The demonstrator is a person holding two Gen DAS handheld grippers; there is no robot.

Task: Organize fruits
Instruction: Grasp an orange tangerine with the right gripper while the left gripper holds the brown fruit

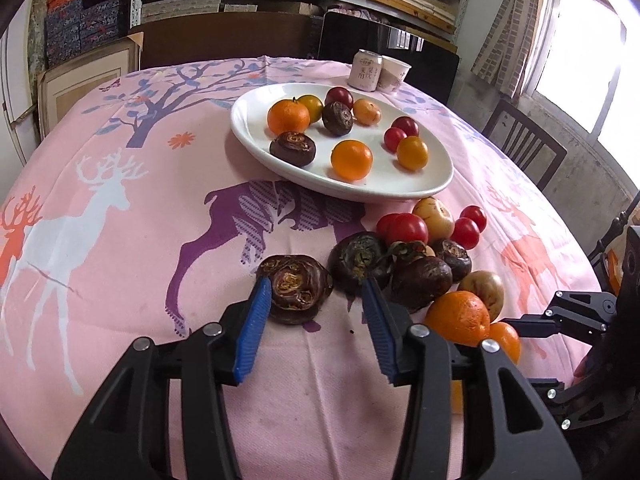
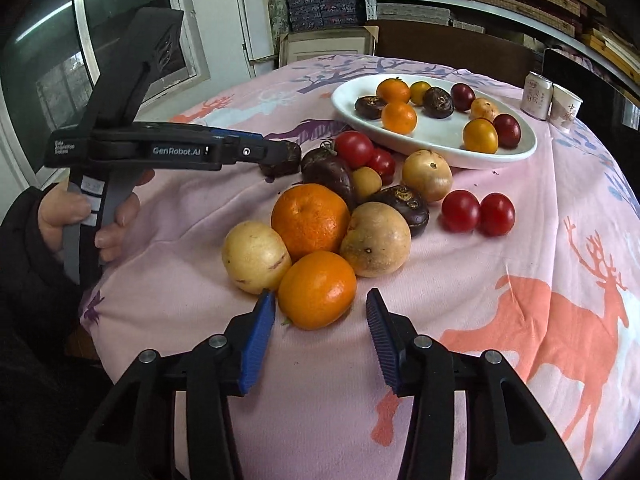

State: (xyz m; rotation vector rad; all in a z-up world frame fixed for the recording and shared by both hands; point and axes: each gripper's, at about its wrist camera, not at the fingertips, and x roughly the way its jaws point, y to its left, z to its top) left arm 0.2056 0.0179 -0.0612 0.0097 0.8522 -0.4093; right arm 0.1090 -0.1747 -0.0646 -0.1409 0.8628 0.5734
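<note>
A white oval plate (image 1: pixel 256 136) holds several oranges, dark chestnuts and small red and yellow fruits; it also shows in the right wrist view (image 2: pixel 448 136). A loose pile of fruit lies in front of it. My left gripper (image 1: pixel 316 284) is open, its left finger beside a dark brown chestnut (image 1: pixel 296 284) lying between the fingers on the cloth. My right gripper (image 2: pixel 320 300) is open around a small orange (image 2: pixel 317 289) at the near end of the pile. Behind it sit a bigger orange (image 2: pixel 310 216), pale yellow fruits (image 2: pixel 255 257) and red tomatoes (image 2: pixel 478 212).
A can (image 1: pixel 363 70) and a paper cup (image 1: pixel 394 73) stand behind the plate. The round table has a pink deer-print cloth (image 1: pixel 120 240). A chair (image 1: pixel 524 140) stands by the window on the right. Shelves of boxes fill the back wall.
</note>
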